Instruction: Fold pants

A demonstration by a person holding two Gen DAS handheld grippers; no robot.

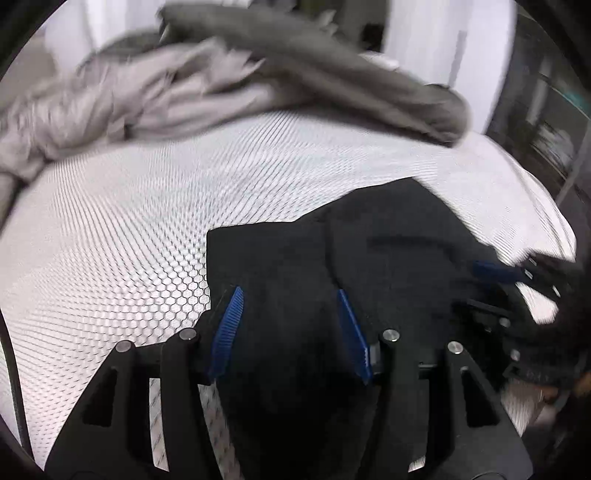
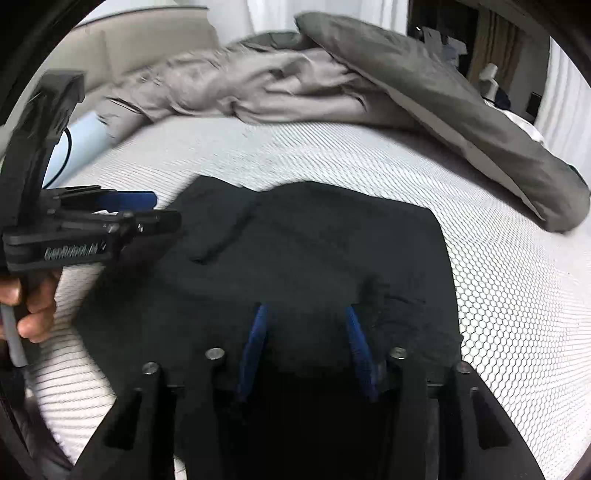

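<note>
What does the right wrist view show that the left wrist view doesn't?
Only the right wrist view shows the hand holding the left gripper and a pale blue roll. Only the left wrist view shows the right gripper from outside. Both show the black pants on the white honeycomb mattress and the crumpled grey bedding.

I read this as bedroom in home. Bare mattress (image 2: 369, 162) with white honeycomb-mesh cover fills both my views; crumpled grey duvet (image 2: 424, 85) heaped along its far edge. Padded beige headboard (image 2: 147, 48) past far left corner. White curtains (image 1: 436, 37) behind, dark doorway (image 2: 443, 22) past far right corner
</note>
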